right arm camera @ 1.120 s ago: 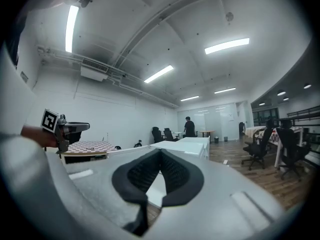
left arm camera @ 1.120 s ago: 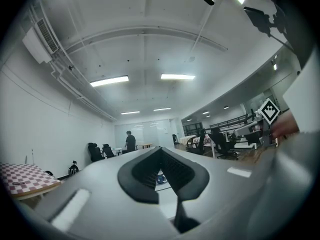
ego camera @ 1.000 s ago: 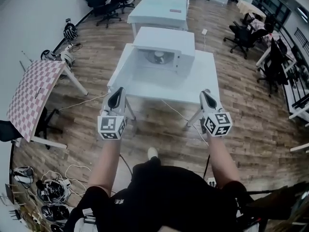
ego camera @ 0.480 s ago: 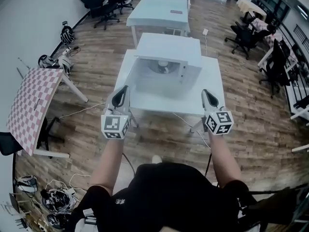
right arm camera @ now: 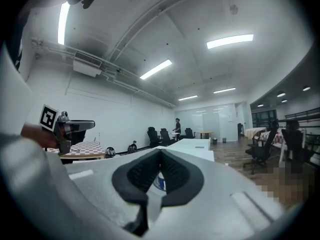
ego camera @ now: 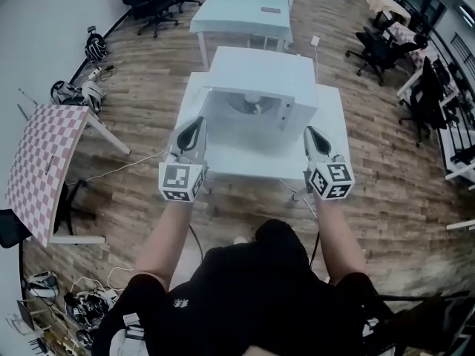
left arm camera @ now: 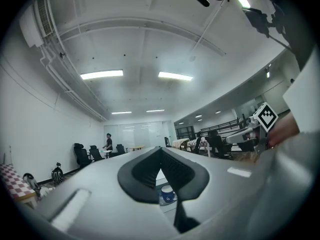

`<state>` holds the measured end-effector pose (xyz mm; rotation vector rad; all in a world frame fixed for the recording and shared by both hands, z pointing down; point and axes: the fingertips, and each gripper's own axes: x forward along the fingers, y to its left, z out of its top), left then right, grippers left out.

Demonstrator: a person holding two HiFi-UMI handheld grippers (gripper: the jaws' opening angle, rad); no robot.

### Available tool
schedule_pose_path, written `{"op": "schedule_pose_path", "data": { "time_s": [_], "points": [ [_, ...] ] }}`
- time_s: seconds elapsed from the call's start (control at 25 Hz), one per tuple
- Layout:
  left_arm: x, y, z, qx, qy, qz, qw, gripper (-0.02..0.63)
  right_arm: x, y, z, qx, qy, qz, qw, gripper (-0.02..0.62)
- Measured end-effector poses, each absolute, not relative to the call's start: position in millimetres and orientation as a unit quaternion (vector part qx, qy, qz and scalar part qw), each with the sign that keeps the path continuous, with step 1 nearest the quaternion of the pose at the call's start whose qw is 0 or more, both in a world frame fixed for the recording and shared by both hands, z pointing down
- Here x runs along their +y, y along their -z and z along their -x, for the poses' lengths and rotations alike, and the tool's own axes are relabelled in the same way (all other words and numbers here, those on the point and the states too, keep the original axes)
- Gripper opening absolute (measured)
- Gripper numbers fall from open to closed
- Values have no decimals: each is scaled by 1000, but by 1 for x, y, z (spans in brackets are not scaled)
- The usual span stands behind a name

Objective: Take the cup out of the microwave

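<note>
Cup (left arm camera: 167, 194) ahead, beyond shut jaws

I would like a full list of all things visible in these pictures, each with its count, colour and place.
microwave: one, white, door open, on the near table.
cup: one, blue with a white rim, inside the microwave.
near table: one, white, under the microwave.
far table: one, white, behind the microwave.
checkered board: one, red and white, at the left.
office chairs: several, black, far left and right.
distant person: one, dark clothes, at the far end of the room.
left gripper: one, grey with black pads, jaws together, empty, before the microwave's left side.
right gripper: one, same colours, jaws together, empty, before its right side.
</note>
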<state>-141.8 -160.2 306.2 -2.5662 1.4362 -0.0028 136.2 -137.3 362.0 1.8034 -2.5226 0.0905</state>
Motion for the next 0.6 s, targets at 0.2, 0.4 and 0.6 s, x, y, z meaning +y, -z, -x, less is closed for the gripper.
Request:
{"op": "schedule_pose_path", "data": {
  "time_s": [0.2, 0.4, 0.6],
  "points": [
    [-184, -319, 131, 479, 4, 874, 87, 8, -166, -376, -131, -814, -36, -579, 25, 0],
    [-211, -334, 122, 482, 8, 873, 78, 7, -204, -398, -130, -819, -43, -571, 28, 0],
    [-243, -358, 115, 484, 13, 872, 68, 7, -249, -427, -116, -830, -37, -555, 42, 0]
  ]
}}
